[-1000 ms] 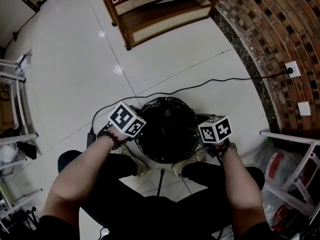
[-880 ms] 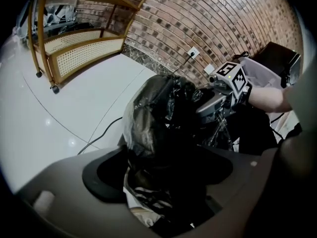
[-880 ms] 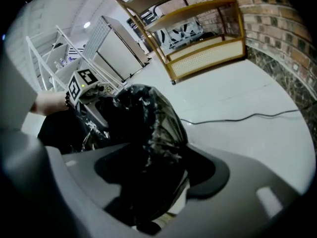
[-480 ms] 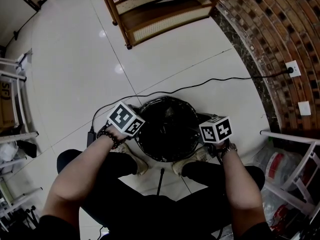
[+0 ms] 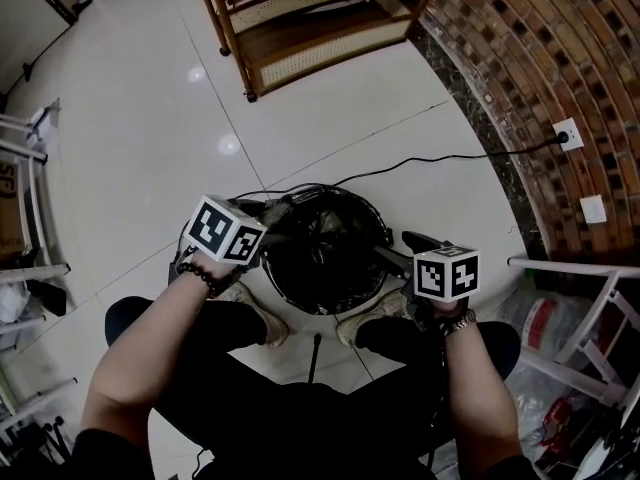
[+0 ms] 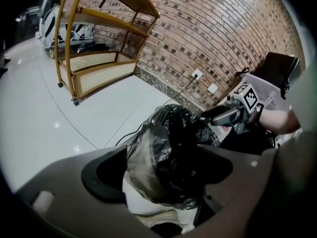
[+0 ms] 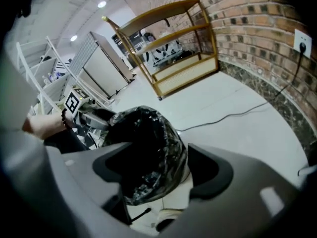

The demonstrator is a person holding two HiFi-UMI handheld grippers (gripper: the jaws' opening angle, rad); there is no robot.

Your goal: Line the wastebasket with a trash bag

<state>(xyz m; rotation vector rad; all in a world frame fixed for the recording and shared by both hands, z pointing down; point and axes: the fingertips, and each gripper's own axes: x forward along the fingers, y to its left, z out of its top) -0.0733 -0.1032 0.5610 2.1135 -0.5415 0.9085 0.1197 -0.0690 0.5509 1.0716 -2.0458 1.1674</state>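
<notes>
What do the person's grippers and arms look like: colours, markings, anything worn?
The left gripper and right gripper have grey jaws lined in black, each topped by a white cube with black square markers. A beaded bracelet sits on the left wrist, a metallic wristband on the right.

Wastebasket [image 6: 141, 205]: mostly under the trash bag [image 6: 173, 143]; only a pale strip shows, low between the left gripper [image 6: 163, 170] fingers [image 6: 99, 177].
Bag's inside: too dark to see, just beyond those fingertips.
Wooden shelf [image 5: 300, 18]: well beyond the fingertips; its top is cut off by the edge.
Cable [image 5: 450, 158]: too thin to follow where it passes the bag.
</notes>
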